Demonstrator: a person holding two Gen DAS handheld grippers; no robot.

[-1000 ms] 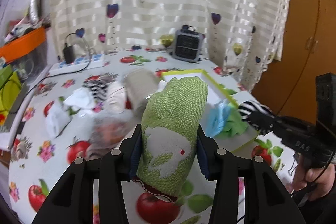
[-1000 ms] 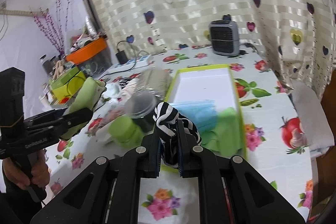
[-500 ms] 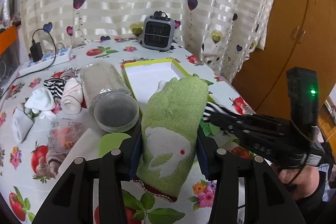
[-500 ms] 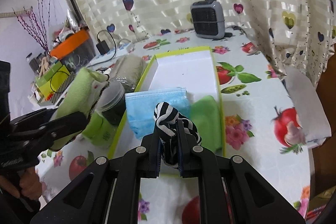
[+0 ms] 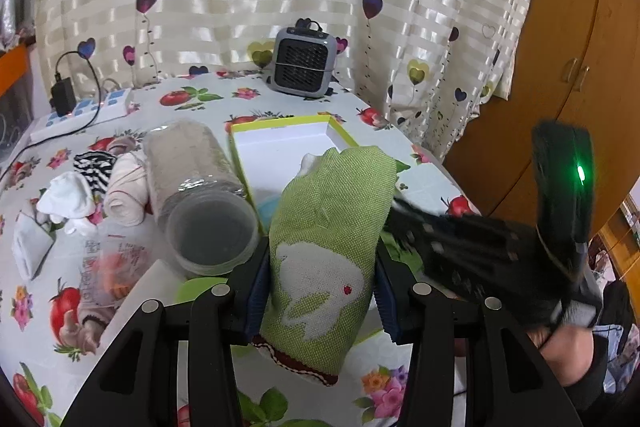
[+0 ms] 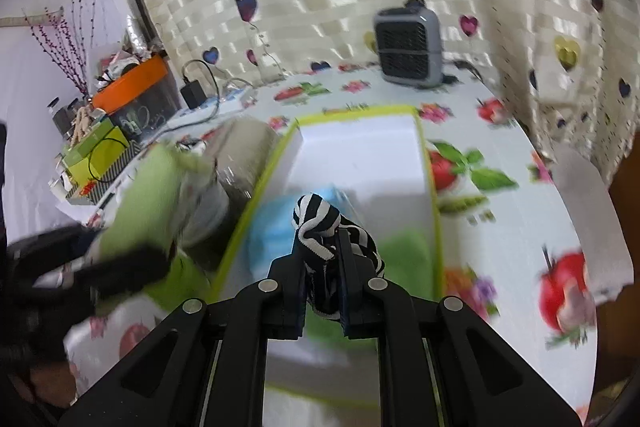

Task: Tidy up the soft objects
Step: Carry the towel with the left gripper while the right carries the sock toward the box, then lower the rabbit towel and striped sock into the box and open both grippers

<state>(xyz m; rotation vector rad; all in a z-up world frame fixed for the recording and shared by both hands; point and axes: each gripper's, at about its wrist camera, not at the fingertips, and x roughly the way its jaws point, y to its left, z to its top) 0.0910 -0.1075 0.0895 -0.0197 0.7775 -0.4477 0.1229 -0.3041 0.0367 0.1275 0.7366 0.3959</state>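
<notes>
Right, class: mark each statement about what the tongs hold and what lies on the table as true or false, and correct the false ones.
1. The left tongs grip a green sock with a white rabbit. True.
2. The right tongs are empty. False: they pinch a black-and-white striped sock.
3. The yellow-rimmed box already holds a blue item. True.
4. The clear jar stands upright. False: it lies on its side.
5. The grey heater sits inside the box. False: it stands behind it.
</notes>
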